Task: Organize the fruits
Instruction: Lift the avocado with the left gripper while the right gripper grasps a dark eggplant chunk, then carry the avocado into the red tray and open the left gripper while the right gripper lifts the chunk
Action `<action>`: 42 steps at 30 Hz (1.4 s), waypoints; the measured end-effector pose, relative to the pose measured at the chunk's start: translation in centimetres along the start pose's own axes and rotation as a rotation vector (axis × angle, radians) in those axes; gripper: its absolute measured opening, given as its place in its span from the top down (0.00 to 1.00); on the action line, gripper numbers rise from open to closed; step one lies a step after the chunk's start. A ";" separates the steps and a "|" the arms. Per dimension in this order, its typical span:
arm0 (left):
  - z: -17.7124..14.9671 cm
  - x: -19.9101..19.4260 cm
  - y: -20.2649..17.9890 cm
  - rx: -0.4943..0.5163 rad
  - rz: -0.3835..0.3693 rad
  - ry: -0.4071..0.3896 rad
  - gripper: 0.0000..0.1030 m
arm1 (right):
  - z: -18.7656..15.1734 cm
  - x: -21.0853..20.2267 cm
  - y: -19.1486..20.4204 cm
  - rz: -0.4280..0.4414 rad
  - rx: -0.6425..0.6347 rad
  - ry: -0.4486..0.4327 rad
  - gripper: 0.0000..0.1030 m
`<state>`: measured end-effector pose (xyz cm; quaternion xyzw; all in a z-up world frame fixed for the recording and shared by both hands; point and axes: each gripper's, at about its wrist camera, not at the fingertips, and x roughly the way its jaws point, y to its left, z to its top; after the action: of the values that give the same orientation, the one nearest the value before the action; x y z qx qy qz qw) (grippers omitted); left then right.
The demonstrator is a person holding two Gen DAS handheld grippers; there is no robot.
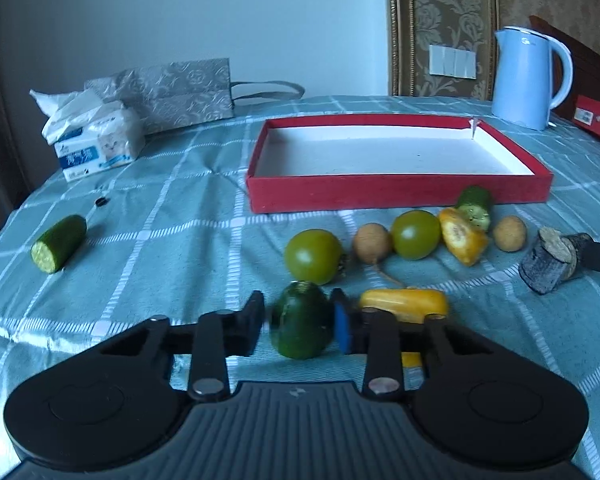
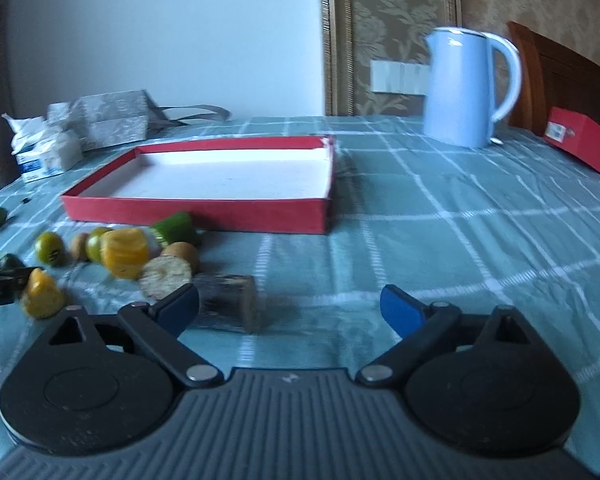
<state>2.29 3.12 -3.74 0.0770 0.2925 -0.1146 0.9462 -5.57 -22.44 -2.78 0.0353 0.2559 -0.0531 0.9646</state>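
My left gripper (image 1: 298,320) has its jaws around a dark green cucumber piece (image 1: 302,320); the right pad touches it, and a small gap shows at the left pad. Beyond it lie two green tomatoes (image 1: 314,255) (image 1: 415,234), two brown round fruits (image 1: 372,242), corn pieces (image 1: 462,235) (image 1: 404,303), another cucumber piece (image 1: 476,206) and a grey-brown root chunk (image 1: 548,260). The red tray (image 1: 396,192) with a white floor is empty. My right gripper (image 2: 290,308) is open wide, the root chunk (image 2: 230,304) lying by its left finger.
A lone cucumber piece (image 1: 59,243) lies far left. A tissue pack (image 1: 94,140) and grey bag (image 1: 176,92) sit at the back left. A blue kettle (image 1: 526,78) and red box (image 1: 598,120) stand at the back right. A checked teal cloth (image 2: 460,240) covers the table.
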 end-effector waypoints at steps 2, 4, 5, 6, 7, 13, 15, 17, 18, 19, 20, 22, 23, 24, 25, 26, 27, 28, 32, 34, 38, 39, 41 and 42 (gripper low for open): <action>-0.1 0.0 -0.2 0.008 0.002 -0.012 0.71 | 0.0 0.1 0.7 0.007 -0.030 0.001 0.10; -0.2 0.0 -0.1 0.005 -0.003 -0.018 0.71 | 0.0 0.2 1.1 0.021 -0.040 0.005 0.13; -0.2 0.0 0.1 -0.003 -0.009 -0.017 0.71 | 0.0 0.3 1.3 0.022 -0.045 0.008 0.13; -0.2 0.0 0.2 -0.009 -0.014 -0.016 0.71 | 0.0 0.3 1.4 0.018 -0.047 0.006 0.13; -0.2 0.0 0.3 -0.015 -0.018 -0.018 0.71 | 0.0 0.3 1.5 0.012 -0.048 0.002 0.13; -0.2 0.0 0.7 -0.035 -0.037 -0.022 0.71 | 0.0 0.4 1.2 0.007 -0.028 0.011 0.16; -0.3 -0.1 0.7 -0.038 -0.038 -0.023 0.72 | 0.0 0.5 1.2 0.009 -0.027 0.016 0.17; -0.3 -0.1 0.7 -0.037 -0.032 -0.025 0.71 | -0.1 0.4 1.1 0.013 -0.026 0.017 0.18; -0.3 -0.1 0.6 -0.041 -0.030 -0.026 0.71 | -0.2 0.4 1.2 0.013 -0.027 0.018 0.19; -0.4 -0.2 0.7 -0.049 -0.029 -0.027 0.72 | -0.2 0.4 1.2 0.014 -0.031 0.022 0.21; -0.4 -0.3 0.8 -0.060 -0.029 -0.029 0.72 | -0.3 0.4 1.3 0.017 -0.035 0.026 0.24; -0.4 -0.5 1.2 -0.082 -0.027 -0.040 0.72 | -0.3 0.4 1.4 0.020 -0.043 0.033 0.25; -0.4 -0.5 1.3 -0.092 -0.030 -0.041 0.72 | -0.3 0.5 1.5 0.019 -0.047 0.034 0.26; -0.4 -0.5 1.4 -0.099 -0.033 -0.039 0.72 | -0.3 0.6 1.6 0.019 -0.047 0.036 0.28; -0.4 -0.4 1.4 -0.101 -0.035 -0.037 0.72 | -0.3 0.8 1.7 0.019 -0.046 0.040 0.29; -0.4 -0.4 1.4 -0.098 -0.034 -0.036 0.72 | -0.3 1.0 1.8 0.017 -0.047 0.046 0.32; -0.4 -0.5 1.3 -0.091 -0.032 -0.038 0.72 | -0.2 1.2 2.0 0.014 -0.051 0.055 0.35; -0.4 -0.5 1.2 -0.084 -0.029 -0.041 0.72 | -0.2 1.4 2.1 0.014 -0.052 0.059 0.36; -0.5 -0.6 0.9 -0.068 -0.027 -0.044 0.72 | -0.1 2.1 2.3 0.021 -0.044 0.086 0.45; -0.5 -0.6 1.0 -0.072 -0.027 -0.047 0.71 | 0.0 2.1 2.3 0.029 -0.042 0.084 0.59; -0.4 -0.8 1.4 -0.096 -0.028 -0.052 0.72 | 0.2 2.2 2.2 0.036 -0.033 0.084 0.69; -0.4 -0.8 1.6 -0.102 -0.028 -0.052 0.72 | 0.3 2.3 2.1 0.039 -0.029 0.084 0.69; -0.3 -1.0 1.8 -0.109 -0.028 -0.053 0.72 | 0.4 2.3 1.8 0.044 -0.011 0.080 0.69; -0.2 -1.0 1.8 -0.113 -0.029 -0.053 0.72 | 0.4 2.3 1.7 0.044 0.001 0.077 0.69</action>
<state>1.85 5.09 -3.14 0.0160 0.2744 -0.1134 0.9548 -3.14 -20.99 -3.48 0.0435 0.2919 -0.0305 0.9550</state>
